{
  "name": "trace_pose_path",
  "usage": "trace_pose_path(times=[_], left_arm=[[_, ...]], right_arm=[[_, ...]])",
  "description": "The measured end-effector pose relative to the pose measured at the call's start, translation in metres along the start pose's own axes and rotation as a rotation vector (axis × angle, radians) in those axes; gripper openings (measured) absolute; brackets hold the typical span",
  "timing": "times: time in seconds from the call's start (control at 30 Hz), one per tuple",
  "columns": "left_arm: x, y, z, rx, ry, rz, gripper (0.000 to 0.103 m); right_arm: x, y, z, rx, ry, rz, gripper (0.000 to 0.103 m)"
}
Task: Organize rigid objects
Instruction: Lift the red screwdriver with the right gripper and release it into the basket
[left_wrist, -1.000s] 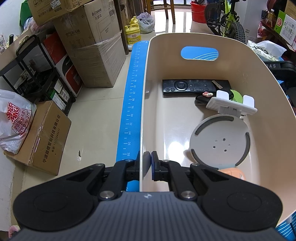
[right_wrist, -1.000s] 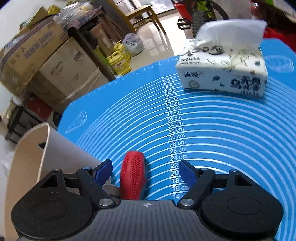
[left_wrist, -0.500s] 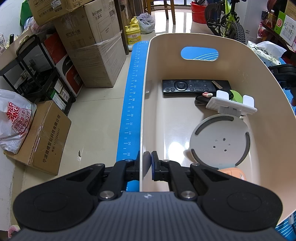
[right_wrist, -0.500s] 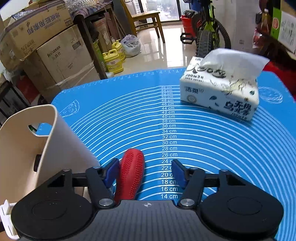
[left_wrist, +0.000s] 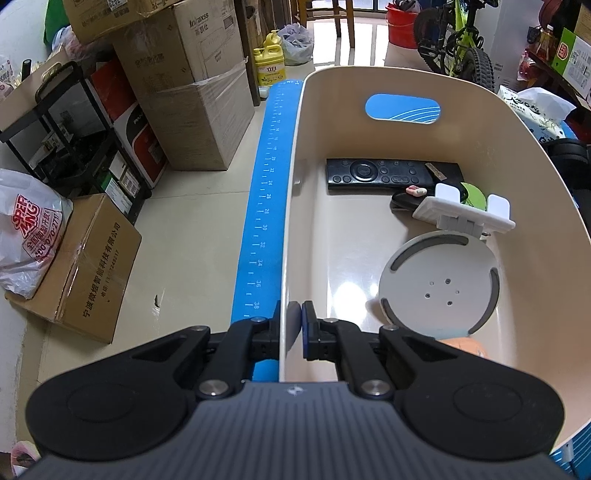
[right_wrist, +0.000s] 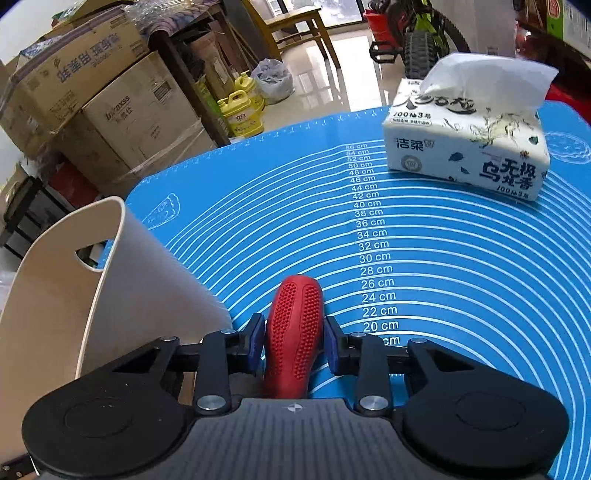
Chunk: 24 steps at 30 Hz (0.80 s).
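A beige plastic bin (left_wrist: 373, 72) stands on the blue mat's left part. My left gripper (left_wrist: 292, 316) is shut on the bin's near left wall, one finger outside and one inside. A black remote (left_wrist: 391, 173), a white clip stand (left_wrist: 463, 216), a round grey disc (left_wrist: 439, 286) and an orange object (left_wrist: 466, 345) lie inside the bin. In the right wrist view a red studded tool handle (right_wrist: 295, 314) lies on the blue mat (right_wrist: 443, 280) just right of the bin (right_wrist: 55, 295). My right gripper (right_wrist: 293, 334) is closing on the handle, with both pads against its sides.
A tissue pack (right_wrist: 465, 147) sits at the mat's far right. Beyond the table's left edge are cardboard boxes (left_wrist: 184, 92), a black rack (left_wrist: 62, 122), a white shopping bag (left_wrist: 26, 236) and yellow jugs (right_wrist: 240, 107). A bicycle (left_wrist: 461, 44) stands at the back.
My right gripper's jaws have narrowed from wide apart onto the red handle and centred on it. The left gripper and the bin have not moved.
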<state>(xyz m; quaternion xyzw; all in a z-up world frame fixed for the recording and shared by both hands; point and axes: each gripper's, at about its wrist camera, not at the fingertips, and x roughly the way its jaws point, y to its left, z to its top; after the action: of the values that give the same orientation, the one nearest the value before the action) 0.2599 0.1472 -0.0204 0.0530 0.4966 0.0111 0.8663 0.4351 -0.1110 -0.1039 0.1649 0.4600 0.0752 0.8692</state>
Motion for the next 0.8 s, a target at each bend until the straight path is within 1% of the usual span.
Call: trace_pose_path(times=[0.13,0.17,0.27,0.53,0.7,0.8], left_arm=[[0.000,0.000,-0.001,0.005,-0.002,0.002,0.008],[0.000,-0.001,-0.001,0.006,-0.002,0.002,0.008],[0.000,0.001,-0.001,0.006,-0.004,0.000,0.008],[0.001,0.000,-0.001,0.009,-0.008,0.003,0.008],[0.001,0.000,-0.001,0.008,-0.008,0.001,0.008],[0.000,0.001,-0.002,0.008,-0.009,0.002,0.008]], right_arm=[[-0.004,-0.004,-0.003,0.002,-0.002,0.023,0.040],[-0.005,-0.004,-0.004,-0.006,-0.015,0.025,0.040],[-0.016,-0.001,-0.011,-0.046,-0.068,0.033,0.040],[-0.062,0.003,-0.024,-0.125,-0.208,0.072,0.039],[-0.094,0.009,-0.033,-0.219,-0.303,0.063,0.039],[-0.112,0.009,-0.036,-0.230,-0.344,0.086,0.039]])
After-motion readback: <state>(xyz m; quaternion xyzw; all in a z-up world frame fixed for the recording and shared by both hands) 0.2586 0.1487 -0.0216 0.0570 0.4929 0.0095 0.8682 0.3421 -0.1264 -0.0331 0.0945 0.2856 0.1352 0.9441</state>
